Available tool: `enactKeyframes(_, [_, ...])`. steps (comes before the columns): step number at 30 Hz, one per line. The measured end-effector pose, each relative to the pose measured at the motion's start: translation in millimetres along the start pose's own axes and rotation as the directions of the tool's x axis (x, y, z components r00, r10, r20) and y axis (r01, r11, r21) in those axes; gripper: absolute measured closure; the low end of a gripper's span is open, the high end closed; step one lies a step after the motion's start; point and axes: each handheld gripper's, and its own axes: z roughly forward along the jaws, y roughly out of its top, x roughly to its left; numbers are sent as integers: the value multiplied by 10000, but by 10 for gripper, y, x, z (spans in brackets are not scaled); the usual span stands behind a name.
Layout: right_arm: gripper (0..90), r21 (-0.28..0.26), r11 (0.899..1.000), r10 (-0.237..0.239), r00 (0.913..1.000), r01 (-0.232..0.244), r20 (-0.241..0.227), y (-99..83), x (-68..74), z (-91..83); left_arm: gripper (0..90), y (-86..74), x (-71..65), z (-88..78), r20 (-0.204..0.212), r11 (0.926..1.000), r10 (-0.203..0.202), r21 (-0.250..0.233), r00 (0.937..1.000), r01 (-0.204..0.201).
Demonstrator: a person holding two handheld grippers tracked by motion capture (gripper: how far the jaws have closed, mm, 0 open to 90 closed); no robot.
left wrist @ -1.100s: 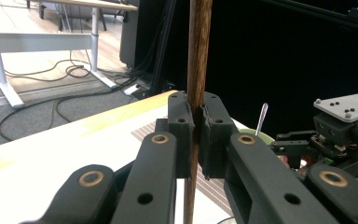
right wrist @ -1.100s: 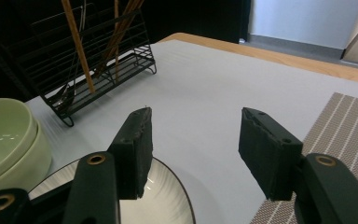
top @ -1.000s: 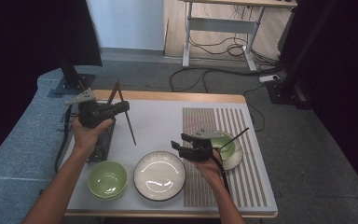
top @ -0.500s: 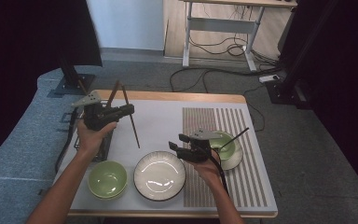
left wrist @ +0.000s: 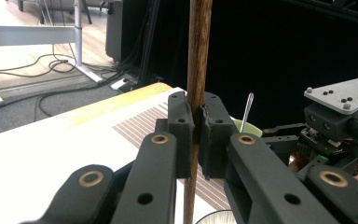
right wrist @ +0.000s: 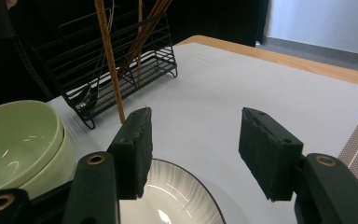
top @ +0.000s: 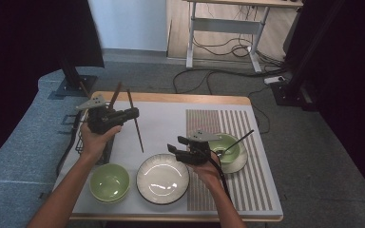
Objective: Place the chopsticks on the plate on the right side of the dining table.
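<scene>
– Where's the long brown wooden chopstick point(left wrist: 199, 56)?

– Clamped upright between the pads of the left gripper point(left wrist: 196, 135), above the white table point(top: 164, 118), its tip near the black wire cutlery rack point(right wrist: 116, 60).

– The right gripper point(right wrist: 195, 140)?

– Jaws apart, holding nothing, over the white ribbed plate with a dark rim point(top: 163, 178).

– Any change?

– The chopstick has swung nearer the plate since a second ago; the right gripper has barely moved.

– Nearby?

– A pale green bowl point(top: 109, 182) beside the plate, another green bowl holding a spoon point(top: 228, 146) on the striped mat.
</scene>
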Motion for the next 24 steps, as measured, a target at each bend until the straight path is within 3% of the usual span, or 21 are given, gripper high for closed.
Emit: enactKeyframes(24, [442, -157, 9998, -135, 9998, 133, -111, 143, 117, 119, 841, -9, -76, 154, 230, 9997, 101, 218, 9997, -106])
